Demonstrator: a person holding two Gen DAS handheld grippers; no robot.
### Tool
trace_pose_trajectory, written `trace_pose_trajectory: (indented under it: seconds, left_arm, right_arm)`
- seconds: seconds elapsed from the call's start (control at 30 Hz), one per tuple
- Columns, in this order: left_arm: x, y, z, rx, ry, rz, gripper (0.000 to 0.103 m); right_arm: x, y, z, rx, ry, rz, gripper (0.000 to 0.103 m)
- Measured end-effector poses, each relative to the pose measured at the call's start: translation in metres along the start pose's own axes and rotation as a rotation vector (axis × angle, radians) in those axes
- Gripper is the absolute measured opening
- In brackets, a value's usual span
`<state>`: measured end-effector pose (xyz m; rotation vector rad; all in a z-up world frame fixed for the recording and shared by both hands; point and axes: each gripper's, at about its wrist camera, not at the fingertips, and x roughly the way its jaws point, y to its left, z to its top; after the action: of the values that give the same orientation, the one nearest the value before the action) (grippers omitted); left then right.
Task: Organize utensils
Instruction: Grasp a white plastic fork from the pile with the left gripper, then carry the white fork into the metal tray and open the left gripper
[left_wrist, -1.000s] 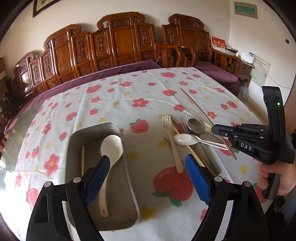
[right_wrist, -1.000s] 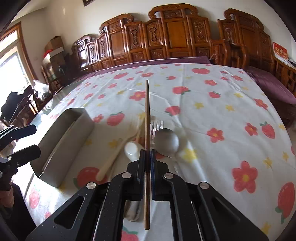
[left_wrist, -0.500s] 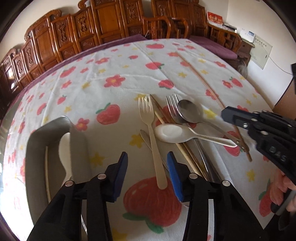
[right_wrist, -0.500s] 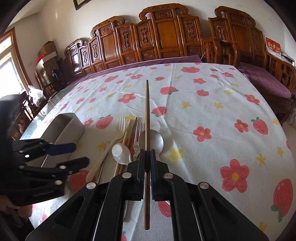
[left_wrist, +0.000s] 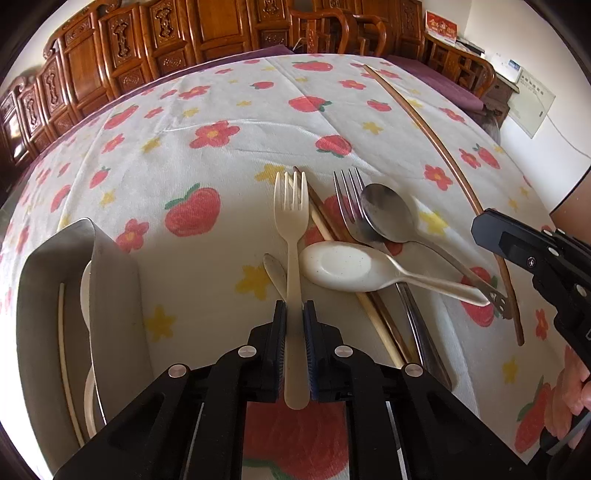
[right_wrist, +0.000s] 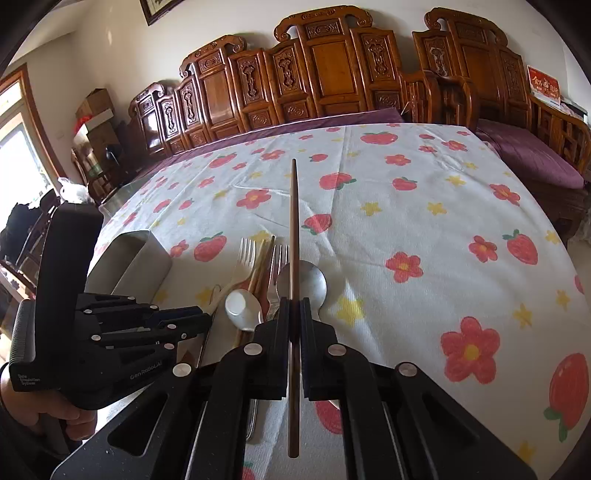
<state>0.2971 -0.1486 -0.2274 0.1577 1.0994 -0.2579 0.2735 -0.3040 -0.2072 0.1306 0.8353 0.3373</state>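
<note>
Broadly, the table (left_wrist: 229, 110) under its strawberry-print cloth carries everything: a grey metal tray (left_wrist: 114, 295) at the left, already holding a pale spoon and a thin stick, and just right of it a loose heap of utensils. In that heap lie a metal fork (left_wrist: 349, 195), a metal spoon (left_wrist: 388, 214), a white ceramic spoon (left_wrist: 343, 266) lying across two chopsticks, and the cream plastic fork (left_wrist: 291, 221) at the heap's left edge.

The left gripper (left_wrist: 294, 314) has just been closing its fingers, and they now sit nearly together on the plastic fork's handle, which runs straight between the blue pads. The right gripper (right_wrist: 294, 314) is clamped tight on a brown chopstick (right_wrist: 293, 229), holding it above the heap, pointing away.

To do this pick well, I would lift the fork straight up before swinging left, since its handle lies just beside a small knife-like blade and near the white spoon's bowl. Then lower it lengthwise into the tray, parallel to what lies there, and open only once it rests.
</note>
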Motion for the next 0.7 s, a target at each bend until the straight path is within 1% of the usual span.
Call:
trace_pose_trajectory:
  seconds: [0.17,0.43,0.7]
  left_arm:
    - [-0.012,0.002,-0.001,0.011,-0.042,0.017,0.008]
    - [-0.045,0.011,0.0,0.008,-0.112,0.005,0.008]
    - [-0.076,0.02,-0.007,0.02,-0.159,0.009,0.008]
  right_arm:
    - [0.0,0.003,0.0,-0.009,0.002,0.0,0.006]
    - [0.0,0.017,0.001,-0.03,0.001,0.012,0.006]
    - [-0.003,0.036,0.001,-0.064,-0.002,0.022,0.006]
